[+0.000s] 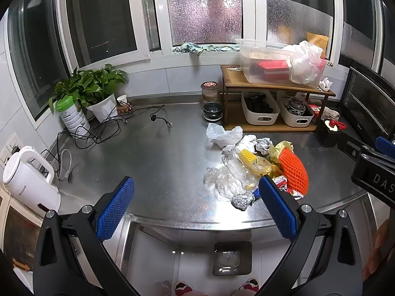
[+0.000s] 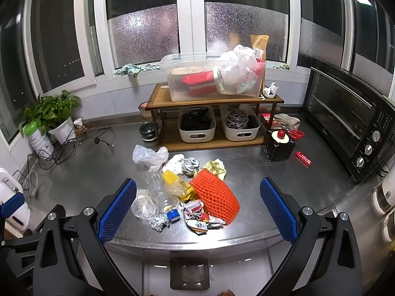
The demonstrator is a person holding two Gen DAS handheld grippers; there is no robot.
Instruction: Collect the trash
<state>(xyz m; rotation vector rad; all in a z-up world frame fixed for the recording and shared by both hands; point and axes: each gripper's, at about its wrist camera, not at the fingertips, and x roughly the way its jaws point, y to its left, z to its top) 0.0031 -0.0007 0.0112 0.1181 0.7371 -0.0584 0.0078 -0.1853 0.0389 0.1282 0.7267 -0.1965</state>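
On steel counter (image 2: 246, 172): crumpled foil ball (image 2: 158, 222), orange foam netting (image 2: 214, 194).

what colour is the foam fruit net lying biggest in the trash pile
Orange foam net, with an open diamond mesh; clearest in the right wrist view.

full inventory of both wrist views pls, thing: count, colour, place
foam fruit net: 1, orange, front of the trash pile
small foam net: 1, yellow, pile middle
foil ball: 1, silver, pile front
plastic bag: 1, white, pile rear
storage bin: 1, clear, on the wooden shelf
baskets: 2, white, under shelf
toaster oven: 1, black, counter right
potted plant: 1, green, counter left rear
kettle: 1, white, counter left
counter: 1, steel
left gripper: blue pads, open
right gripper: blue pads, open
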